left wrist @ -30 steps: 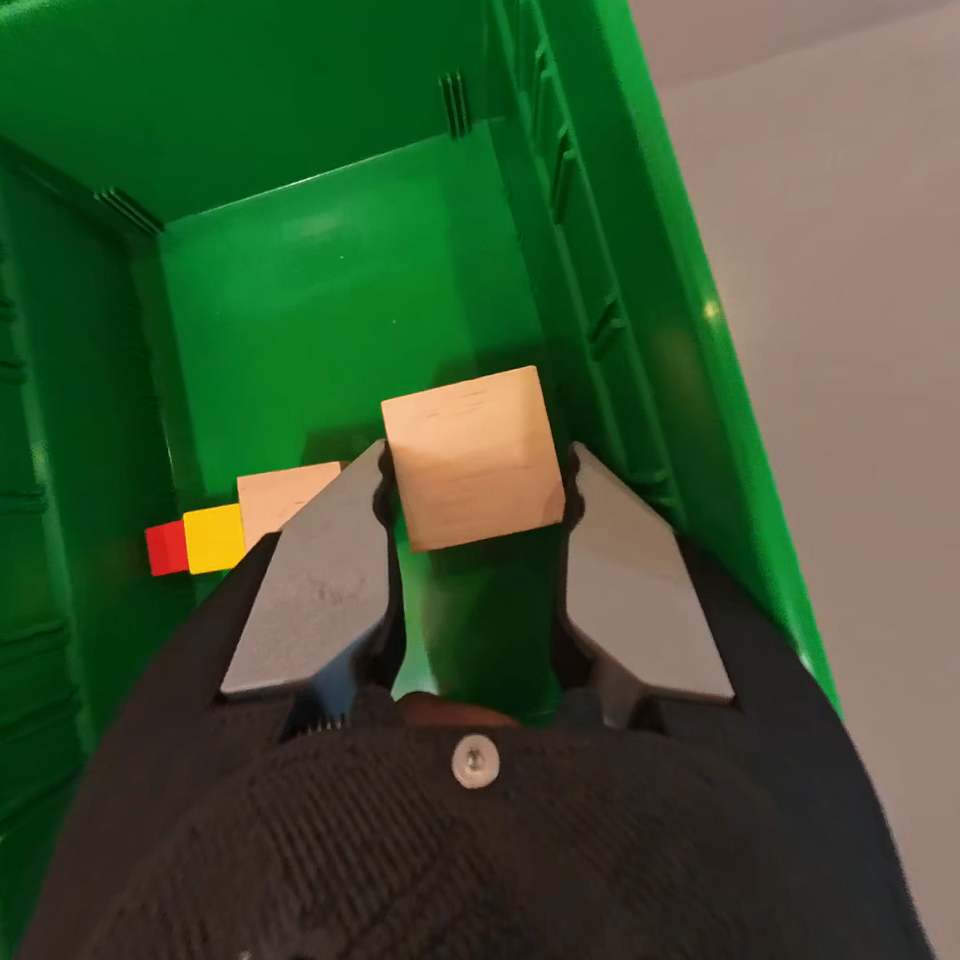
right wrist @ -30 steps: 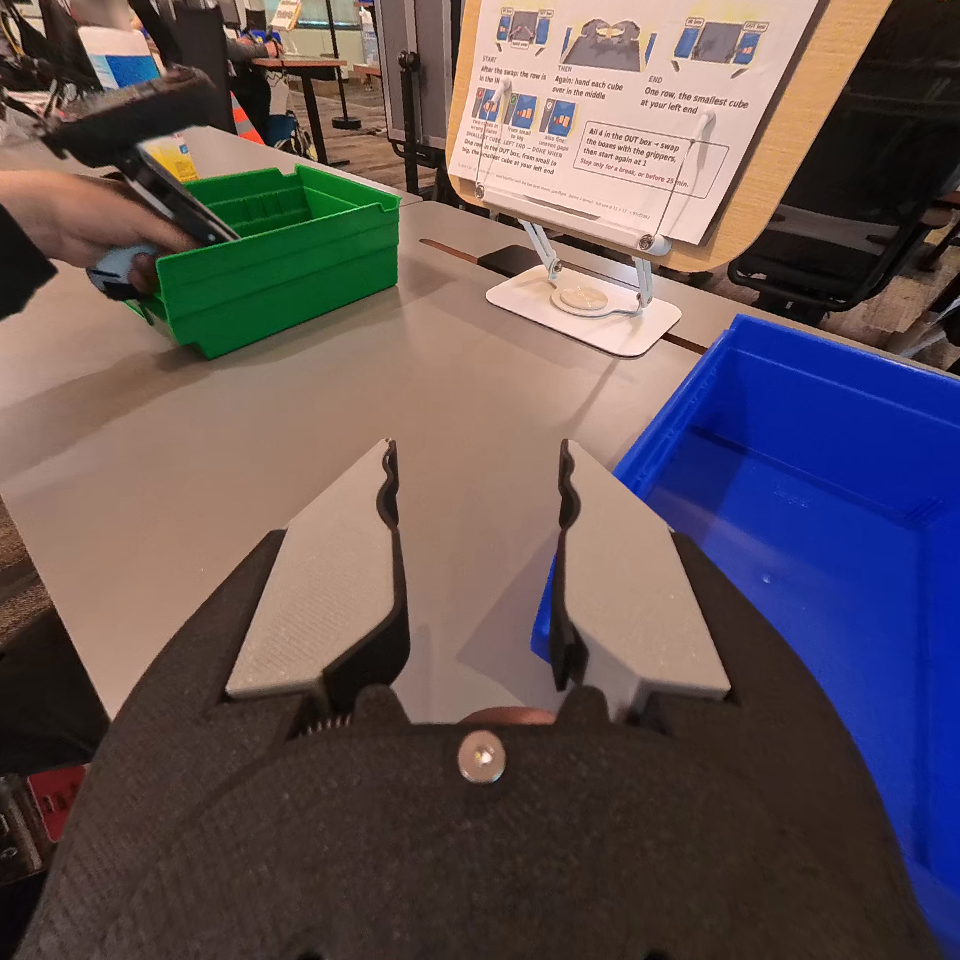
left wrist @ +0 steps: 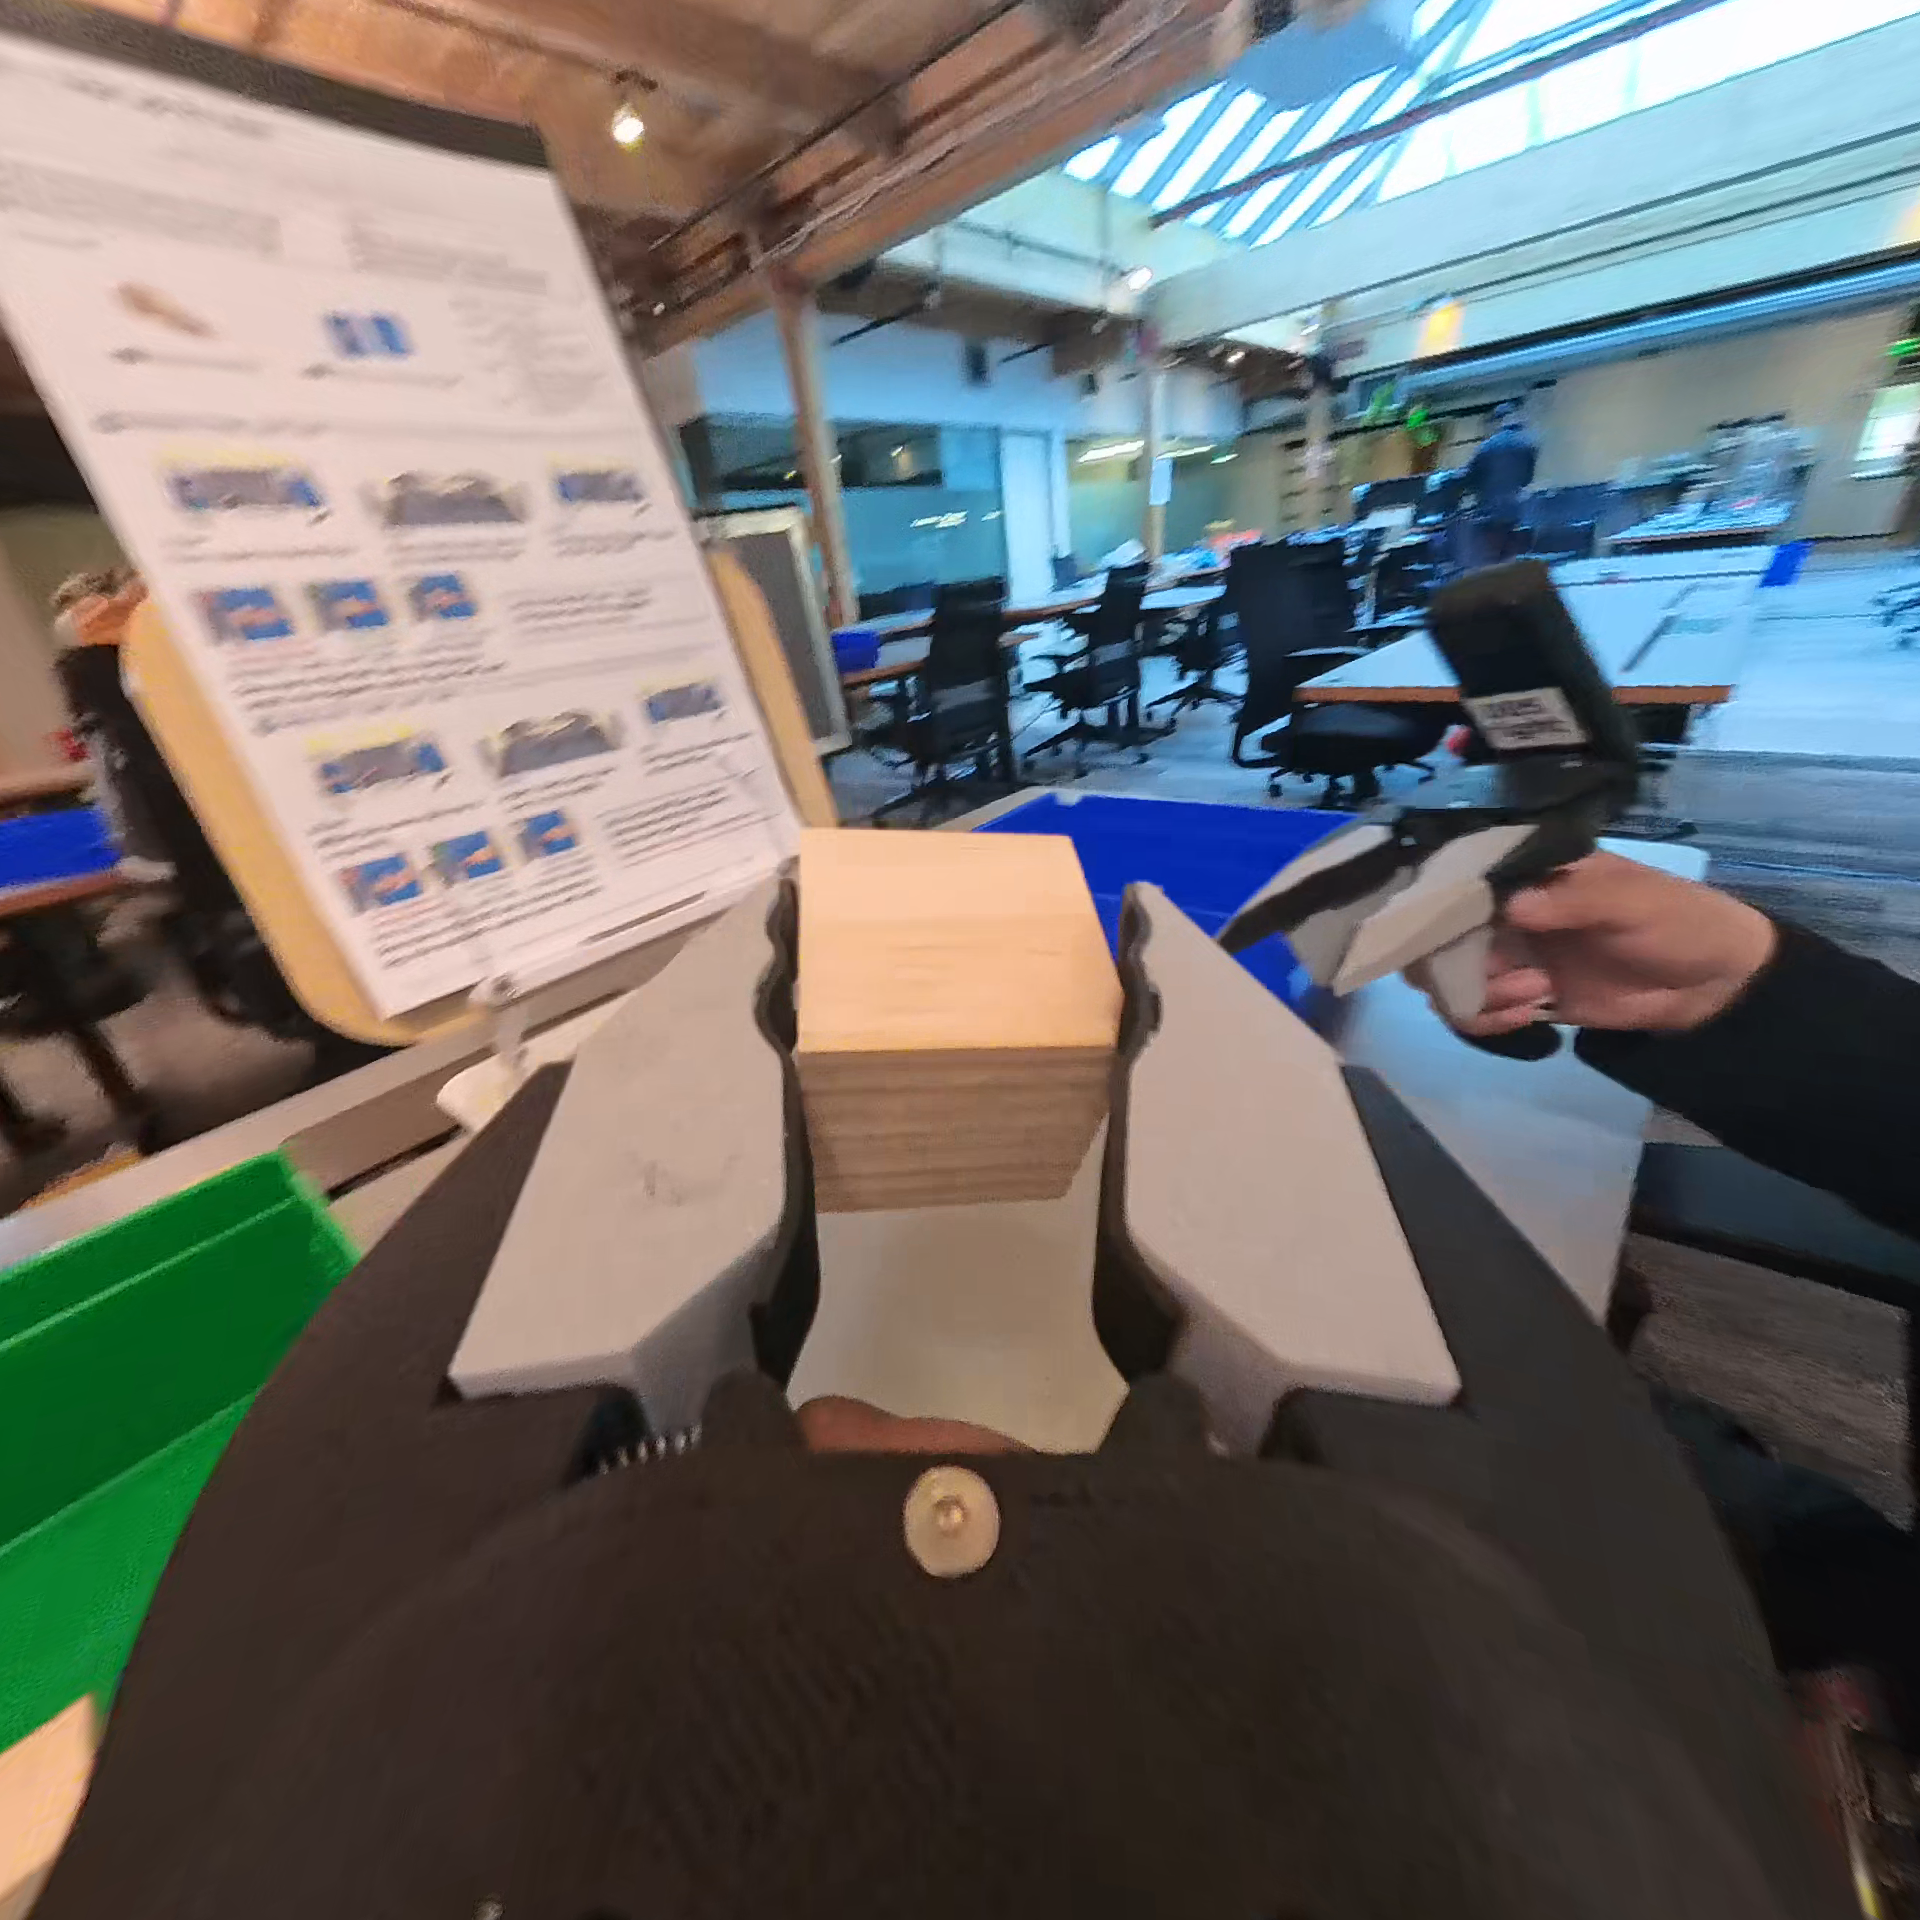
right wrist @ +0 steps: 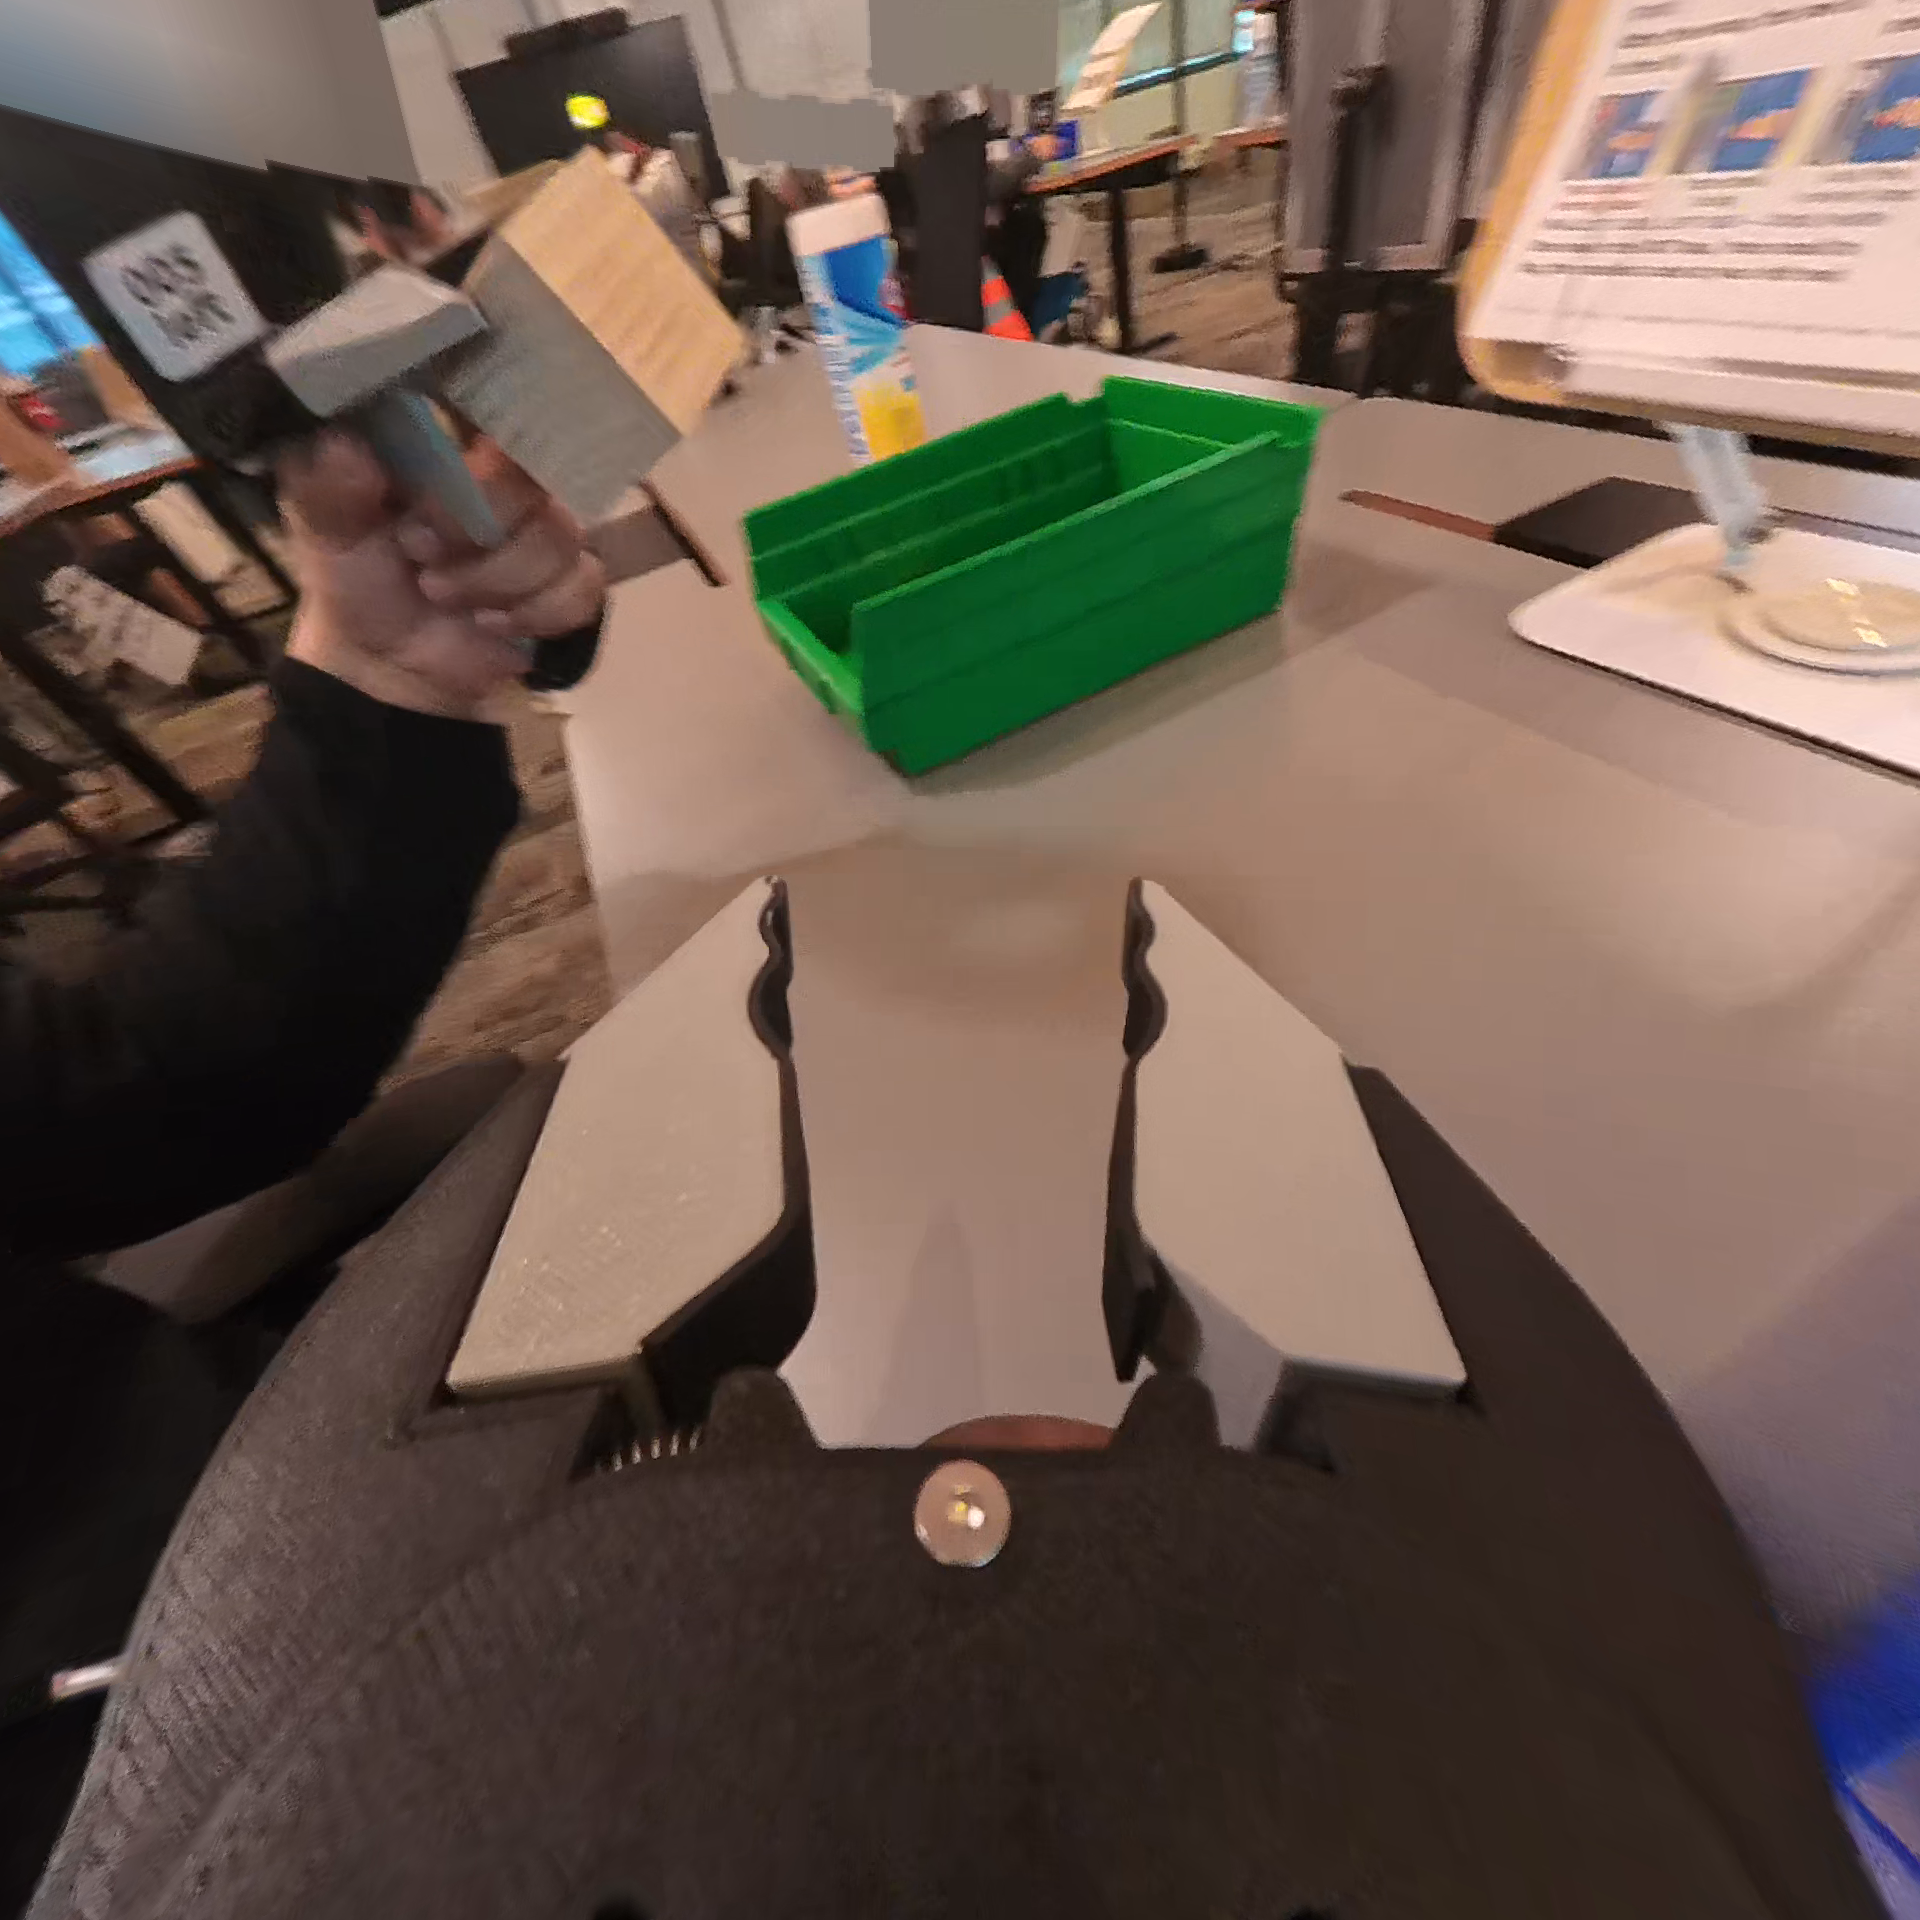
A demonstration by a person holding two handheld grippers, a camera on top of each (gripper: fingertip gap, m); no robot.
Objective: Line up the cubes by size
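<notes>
Wooden cube (left wrist: 951,997) pinched in left gripper (left wrist: 954,951) mid-air — a slackened squeeze risks dropping it; right gripper (right wrist: 956,925) spread, empty.

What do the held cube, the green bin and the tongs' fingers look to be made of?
Cube: bare wood, pale and matte, with fine grain lines on its faces.
Green bin: likely moulded plastic, of even colour with a slight sheen and ribbed walls.
Left tongs fingers: matte grey, probably printed plastic; the right tongs show a fine layered texture.
</notes>
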